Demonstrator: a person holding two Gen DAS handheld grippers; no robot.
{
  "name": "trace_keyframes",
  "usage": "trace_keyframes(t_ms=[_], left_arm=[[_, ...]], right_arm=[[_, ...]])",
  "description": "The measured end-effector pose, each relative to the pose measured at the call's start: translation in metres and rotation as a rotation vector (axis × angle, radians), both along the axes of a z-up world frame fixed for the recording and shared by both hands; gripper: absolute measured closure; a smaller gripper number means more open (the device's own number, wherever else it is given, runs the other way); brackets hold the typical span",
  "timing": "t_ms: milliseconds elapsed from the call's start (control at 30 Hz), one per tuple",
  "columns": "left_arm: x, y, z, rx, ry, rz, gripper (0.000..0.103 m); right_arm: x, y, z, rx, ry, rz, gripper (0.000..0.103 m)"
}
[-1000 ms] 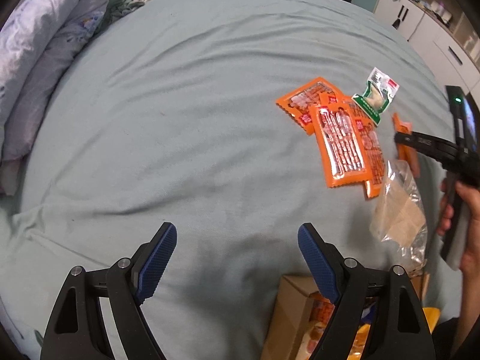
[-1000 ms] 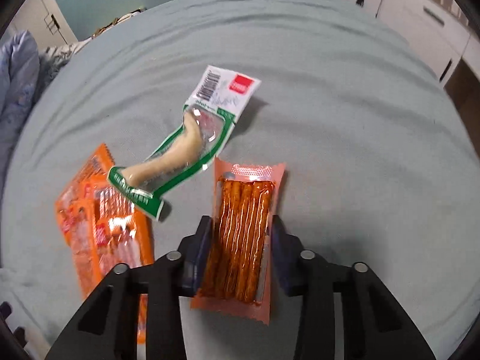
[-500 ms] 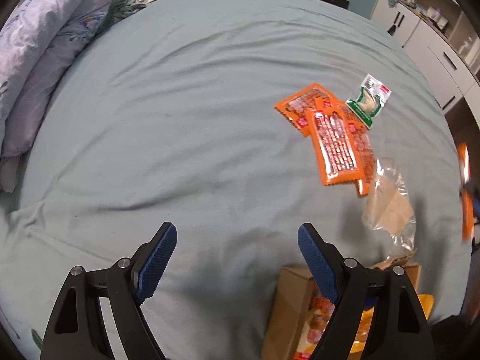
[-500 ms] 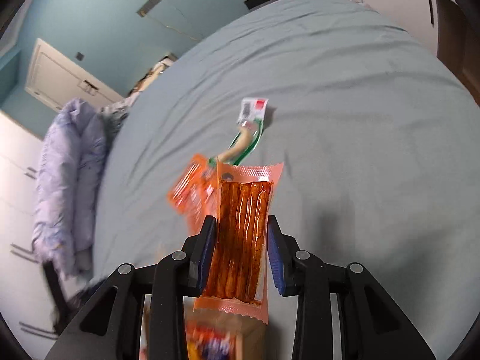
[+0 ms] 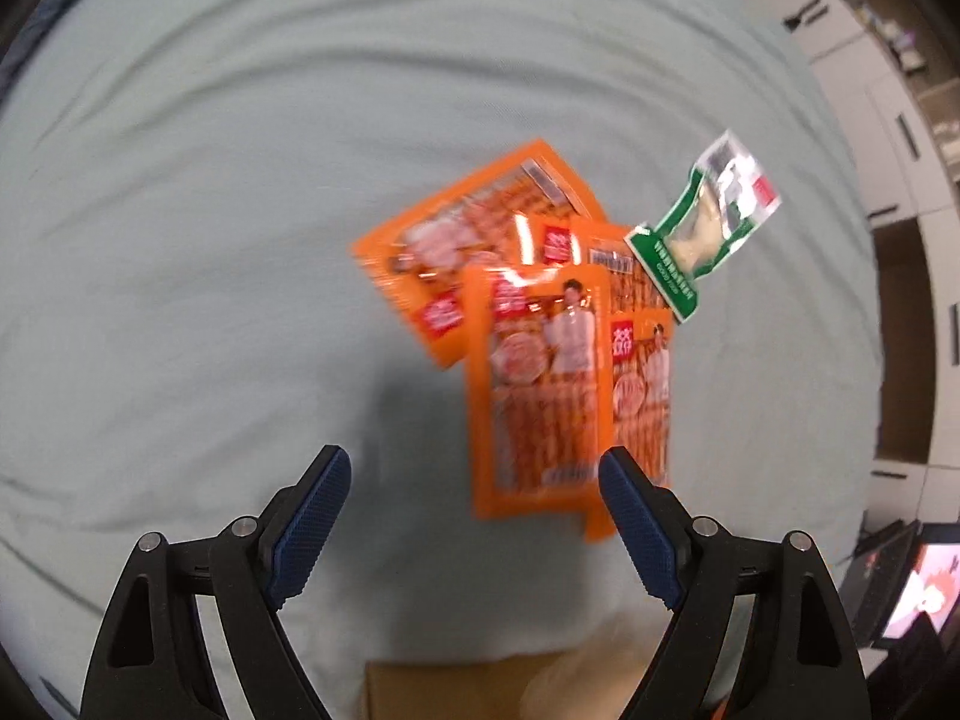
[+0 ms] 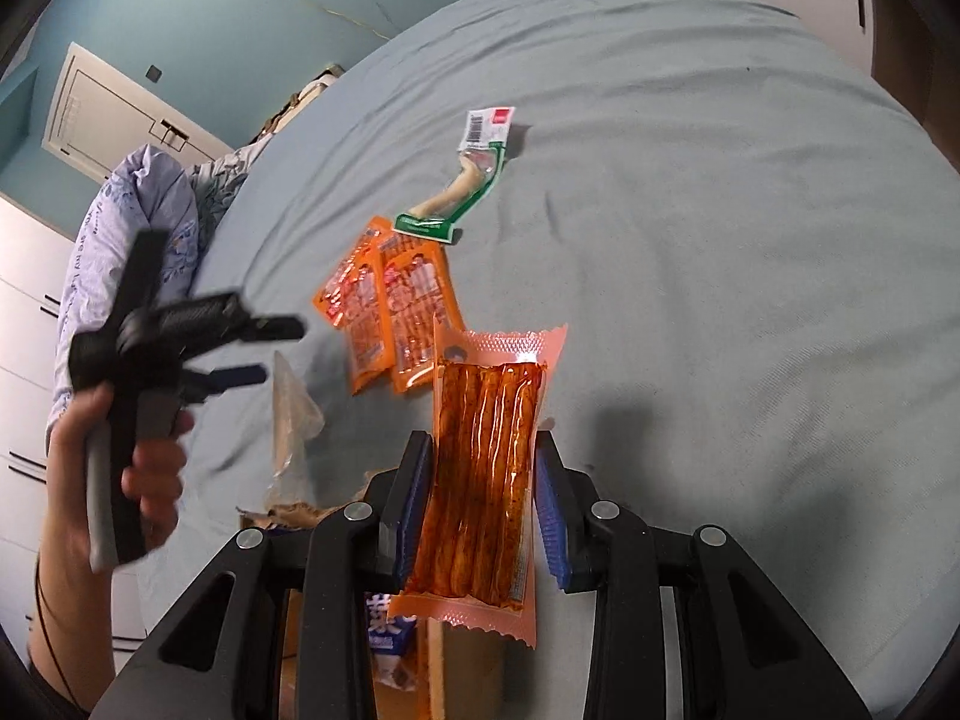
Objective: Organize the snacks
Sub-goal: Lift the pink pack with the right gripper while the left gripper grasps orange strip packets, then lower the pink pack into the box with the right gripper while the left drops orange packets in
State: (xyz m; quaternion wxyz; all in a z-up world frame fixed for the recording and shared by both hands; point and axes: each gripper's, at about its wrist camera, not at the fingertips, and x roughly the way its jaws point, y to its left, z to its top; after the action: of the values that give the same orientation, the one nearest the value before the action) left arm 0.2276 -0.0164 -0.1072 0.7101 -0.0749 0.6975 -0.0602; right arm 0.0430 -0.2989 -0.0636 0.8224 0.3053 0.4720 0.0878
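Gripping red stick pack (image 6: 486,480) edgewise, your right gripper (image 6: 480,510) risks slip over box (image 6: 456,660); left gripper (image 5: 468,516) spread, empty.

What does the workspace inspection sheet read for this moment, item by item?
Surface: bed with a wrinkled pale blue-green sheet.
Job's things: overlapping orange snack packs; green-edged packet beside them; cardboard box at the near edge, with packets inside.
Clutter: clear plastic bag.
Grippers: left gripper open above the orange packs, holding nothing; right gripper shut on the red spicy-stick pack above the box.
Cables: nothing seen.
Surroundings: bedding pile, teal wall, white cabinets.
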Motion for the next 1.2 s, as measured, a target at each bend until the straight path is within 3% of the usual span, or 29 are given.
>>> trace_keyframes(t_ms=[133,167,233,300,367,400,433,600,700,833,900,1033,1133,1167,1200], left_arm=[[0.011,-0.026,-0.028,0.067,0.05,-0.054,0.016],[0.012,-0.028,-0.03,0.059,0.044,-0.044,0.014],[0.014,-0.028,-0.029,0.025,0.011,-0.004,0.02],[0.013,-0.027,-0.024,0.017,-0.018,0.014,0.057],[0.012,-0.025,-0.02,0.028,-0.017,0.022,0.071],[0.009,-0.024,-0.018,0.025,-0.011,0.027,0.088],[0.007,-0.022,-0.016,0.024,-0.009,0.03,0.097],[-0.016,-0.003,0.018,0.021,-0.061,0.063,0.098],[-0.039,0.011,0.06,-0.004,-0.13,0.058,0.098],[-0.091,0.021,0.126,-0.037,-0.252,-0.058,0.097],[-0.133,0.022,0.141,-0.089,-0.264,-0.13,0.097],[-0.187,0.012,0.137,-0.153,-0.223,-0.232,0.095],[-0.21,0.013,0.117,-0.181,-0.202,-0.256,0.085],[-0.212,0.008,0.11,-0.173,-0.211,-0.262,0.077],[-0.214,0.007,0.1,-0.145,-0.216,-0.266,0.06]], right_arm=[[-0.001,-0.005,-0.005,0.029,0.022,0.01,0.072],[0.001,-0.005,-0.005,0.031,0.022,0.014,0.072],[0.0,-0.009,-0.003,0.028,0.021,0.015,0.072],[0.001,-0.009,-0.002,0.018,0.016,0.016,0.072],[0.001,-0.008,-0.002,0.01,0.016,0.019,0.072],[0.001,-0.008,-0.002,0.01,0.018,0.021,0.072],[0.001,-0.007,-0.004,0.012,0.021,0.023,0.072],[-0.001,-0.004,-0.004,0.006,0.026,0.015,0.072],[-0.004,-0.004,-0.001,-0.013,0.023,0.003,0.072],[-0.009,-0.003,0.001,-0.034,0.024,-0.012,0.072],[-0.011,-0.002,0.003,-0.046,0.021,-0.012,0.072],[-0.015,0.008,0.009,-0.086,0.001,-0.001,0.072],[-0.018,0.012,0.015,-0.101,-0.027,0.012,0.072],[-0.021,0.014,0.018,-0.107,-0.045,0.013,0.072],[-0.022,0.015,0.02,-0.112,-0.056,0.012,0.072]])
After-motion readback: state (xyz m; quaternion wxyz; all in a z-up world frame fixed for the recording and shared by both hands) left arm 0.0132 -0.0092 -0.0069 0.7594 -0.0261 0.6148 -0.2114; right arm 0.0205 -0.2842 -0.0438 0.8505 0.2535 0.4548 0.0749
